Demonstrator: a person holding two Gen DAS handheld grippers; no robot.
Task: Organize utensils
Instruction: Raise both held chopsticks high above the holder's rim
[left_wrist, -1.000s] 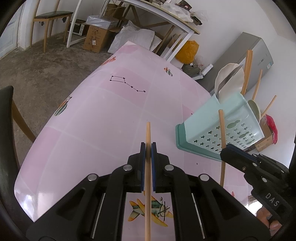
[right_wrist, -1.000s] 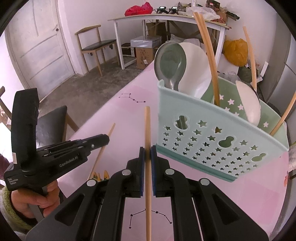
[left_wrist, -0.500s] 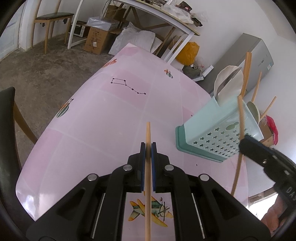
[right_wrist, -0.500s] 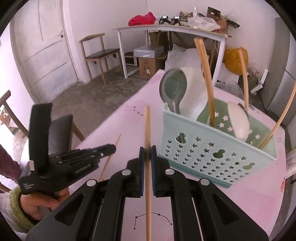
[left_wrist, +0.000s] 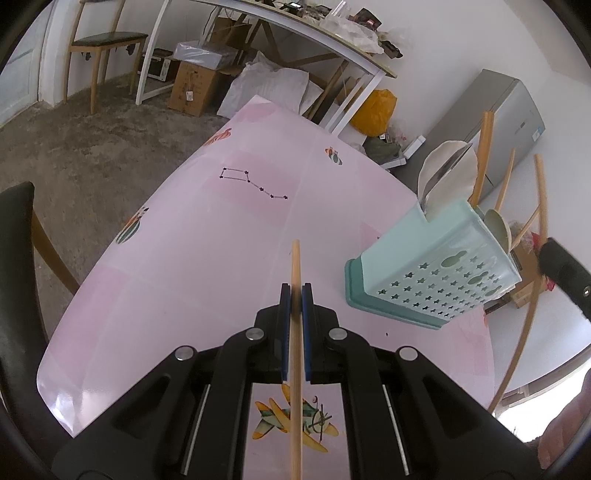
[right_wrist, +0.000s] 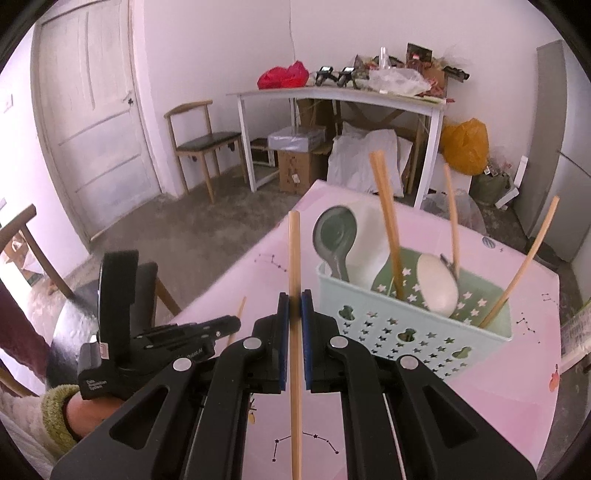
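My left gripper (left_wrist: 295, 295) is shut on a wooden chopstick (left_wrist: 296, 347) above the pink table (left_wrist: 184, 258). My right gripper (right_wrist: 294, 306) is shut on another wooden chopstick (right_wrist: 294, 332), raised left of and above the mint utensil basket (right_wrist: 413, 332). The basket (left_wrist: 443, 280) holds several chopsticks (right_wrist: 388, 232), a grey-green spoon (right_wrist: 334, 240) and white spoons (right_wrist: 437, 284). In the left wrist view the right gripper (left_wrist: 565, 273) shows at the right edge with its chopstick (left_wrist: 532, 291) beside the basket. The left gripper (right_wrist: 199, 332) shows low left in the right wrist view.
A dark chair (left_wrist: 14, 258) stands at the table's left edge. Behind are a white work table (right_wrist: 340, 96) with clutter, cardboard boxes (right_wrist: 299, 166), a wooden chair (right_wrist: 199, 144), a door (right_wrist: 92, 110) and a grey cabinet (left_wrist: 495, 125).
My right gripper has risen and pulled back with its chopstick, so the basket sits lower and farther in its view. My left gripper has held nearly still.
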